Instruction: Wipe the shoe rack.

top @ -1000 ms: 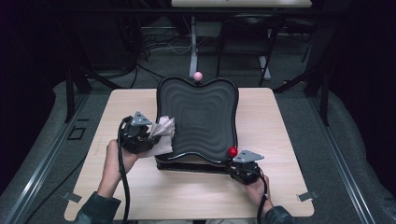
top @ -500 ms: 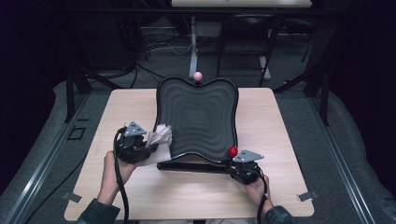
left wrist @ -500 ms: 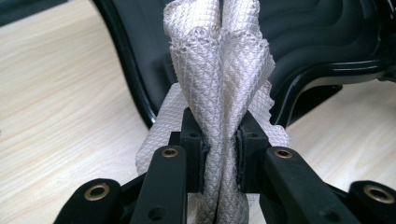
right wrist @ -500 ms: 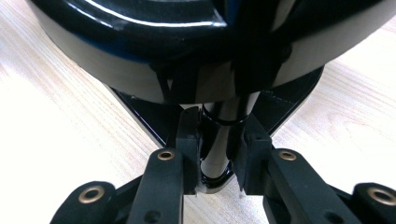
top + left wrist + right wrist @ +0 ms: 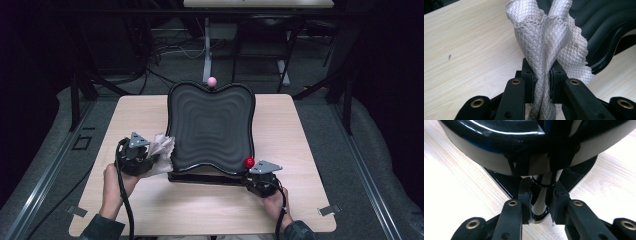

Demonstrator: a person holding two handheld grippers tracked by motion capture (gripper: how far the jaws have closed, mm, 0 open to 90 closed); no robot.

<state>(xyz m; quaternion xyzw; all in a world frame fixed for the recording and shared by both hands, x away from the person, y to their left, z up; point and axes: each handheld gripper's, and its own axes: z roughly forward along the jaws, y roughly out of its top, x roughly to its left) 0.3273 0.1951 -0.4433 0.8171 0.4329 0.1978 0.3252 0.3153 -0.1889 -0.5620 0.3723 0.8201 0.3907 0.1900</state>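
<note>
The table fills the frame's middle. At its center a black tray leans tilted on its stand. Lower left, the left hand-held gripper clamps a white cloth beside the tray's edge. Lower right, the right hand-held gripper is clamped on the stand's post.

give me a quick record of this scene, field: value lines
surface: wooden table
main object: black wavy tray, tilted up on a black stand
left gripper: shut on white cloth
cloth position: at the tray's left edge; contact cannot be told
right gripper: shut on a post of the stand under the tray's near right corner
knobs: red ball at near right corner, pink ball at far edge
</note>
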